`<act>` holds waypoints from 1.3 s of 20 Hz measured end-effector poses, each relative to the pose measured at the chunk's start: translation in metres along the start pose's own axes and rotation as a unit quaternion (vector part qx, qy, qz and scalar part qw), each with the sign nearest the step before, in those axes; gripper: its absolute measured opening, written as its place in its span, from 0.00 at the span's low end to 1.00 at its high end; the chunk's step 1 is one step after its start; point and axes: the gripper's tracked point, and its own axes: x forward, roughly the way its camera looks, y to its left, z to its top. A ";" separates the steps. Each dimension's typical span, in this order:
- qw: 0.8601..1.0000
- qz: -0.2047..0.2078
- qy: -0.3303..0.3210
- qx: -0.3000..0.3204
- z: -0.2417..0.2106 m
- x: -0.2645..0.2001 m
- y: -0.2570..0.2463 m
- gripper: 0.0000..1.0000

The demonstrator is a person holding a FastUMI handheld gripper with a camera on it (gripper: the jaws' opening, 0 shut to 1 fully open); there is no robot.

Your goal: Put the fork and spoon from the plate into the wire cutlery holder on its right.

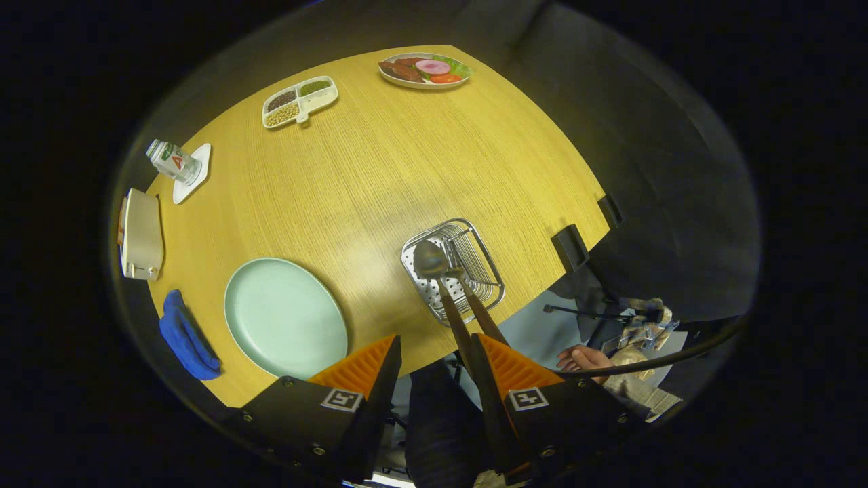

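Gripper (434, 352): held high above the near edge of the wooden table (380, 169), looking down; fingers spread wide, nothing pressed between them.

Spoon (441, 285) and fork (478, 308): both stood in the wire cutlery holder (453, 270) just ahead of the fingers, bowl and tines down, handles leaning back toward the right finger and crossing in front of its inner edge. Whether the finger touched them could not be told.

Plate (285, 315): pale green, bare, ahead of the left finger, left of the holder.

Blue cloth (184, 339): further left, at the table edge.

Toaster-like box (141, 234): beyond the cloth.

Small bottle (173, 161): on a white coaster, beyond that.

Divided dish of beans (300, 100) and plate of food (424, 70): far side of the table, well beyond the fingers.

A person's hand (583, 357): below the table edge, right of the right finger.
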 end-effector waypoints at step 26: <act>0.778 0.178 -0.596 -0.088 0.116 -0.271 0.091 0.63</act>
